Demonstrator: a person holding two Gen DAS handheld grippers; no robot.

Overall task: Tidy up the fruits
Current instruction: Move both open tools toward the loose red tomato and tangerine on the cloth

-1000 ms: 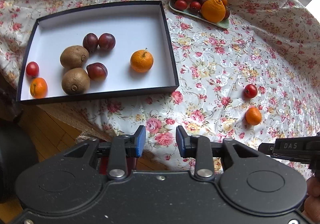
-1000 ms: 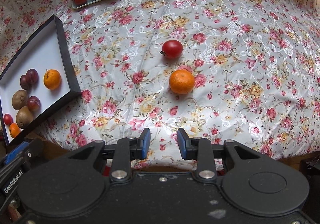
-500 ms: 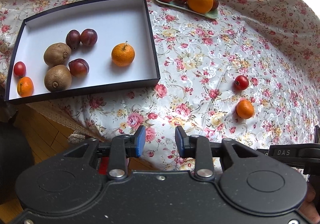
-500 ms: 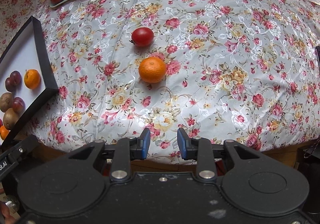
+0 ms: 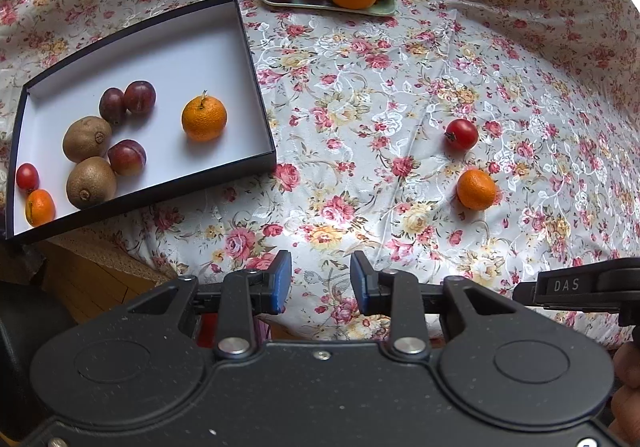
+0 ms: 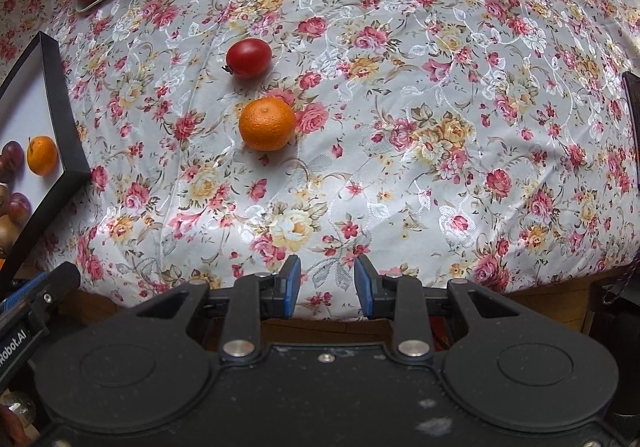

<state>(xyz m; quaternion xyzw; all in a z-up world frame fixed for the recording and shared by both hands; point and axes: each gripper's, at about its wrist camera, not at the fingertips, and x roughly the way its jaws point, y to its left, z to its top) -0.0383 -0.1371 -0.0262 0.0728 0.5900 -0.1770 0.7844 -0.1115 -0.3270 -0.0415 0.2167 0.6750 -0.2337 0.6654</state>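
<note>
- Floral cloth (image 5: 360,87) covers the bench, so anything round can roll a bit on its slick folds.
- Far left: black box (image 5: 256,59) with a white floor, the sorting target by my read. It already holds two kiwis (image 5: 87,139), three plums (image 5: 139,96), a stemmed mandarin (image 5: 204,118), a boxed tomato (image 5: 27,176) and a small orange (image 5: 40,207). Like fruits sit roughly beside like.
- Centre, far edge: green plate (image 5: 384,9) stacked with an apple, oranges and small red fruit, well apart from the box (probably the supply pile).
- Centre, near edge: left tool (image 5: 321,281), blue pads parted by a narrow gap with nothing between them. It hangs over the cloth edge, near no fruit.
- Right of centre: loose tomato (image 5: 461,134) and loose mandarin (image 5: 476,189) lie near each other on the bare cloth, not touching, well apart from the box. Likely the next items to sort.
- Right: right tool (image 6: 327,281) points down at the cloth, with a similar narrow gap and nothing in it. Both loose fruits lie ahead and left of its pads (a reach is needed, and the gap looks too tight for the mandarin).
</note>
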